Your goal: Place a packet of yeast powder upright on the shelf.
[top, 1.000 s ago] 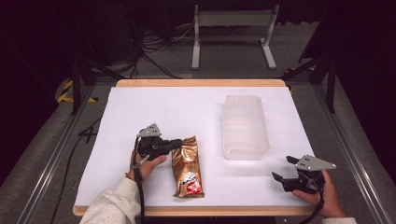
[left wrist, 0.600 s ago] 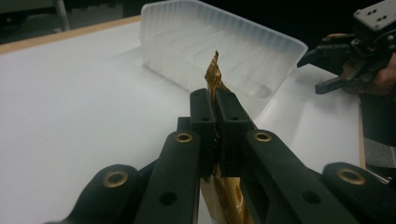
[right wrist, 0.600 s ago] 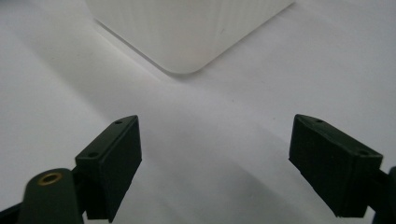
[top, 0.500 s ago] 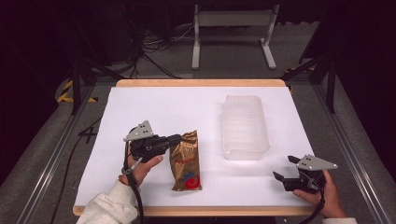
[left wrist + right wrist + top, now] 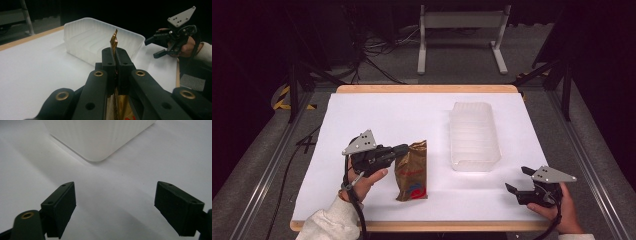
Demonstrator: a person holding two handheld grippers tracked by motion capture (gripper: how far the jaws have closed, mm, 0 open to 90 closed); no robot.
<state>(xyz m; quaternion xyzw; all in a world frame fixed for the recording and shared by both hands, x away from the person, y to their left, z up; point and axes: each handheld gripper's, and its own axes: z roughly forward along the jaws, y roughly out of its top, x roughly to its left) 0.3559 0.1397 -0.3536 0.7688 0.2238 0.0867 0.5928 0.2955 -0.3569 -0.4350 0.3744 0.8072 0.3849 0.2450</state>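
Pinching the top edge of the gold snack bag (image 5: 412, 170), the left gripper (image 5: 403, 148) holds it hanging lengthwise just beside the clear tray (image 5: 474, 135), on its left. The right gripper (image 5: 518, 180), jaws spread and empty, sits near the tray's near right corner; judged, the left hand is the one placed to carry the bag in.

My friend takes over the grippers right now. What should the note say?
Left gripper: shut on the top edge of the shiny brown snack bag, which hangs lifted over the white table.
Right gripper: open, nothing between its jaws, near the table's front right corner.
Clear ribbed plastic bin: right of the bag, nothing in it.
Done: bag gripped and picked up.
Left, probably: carry the bag into the bin and let go.
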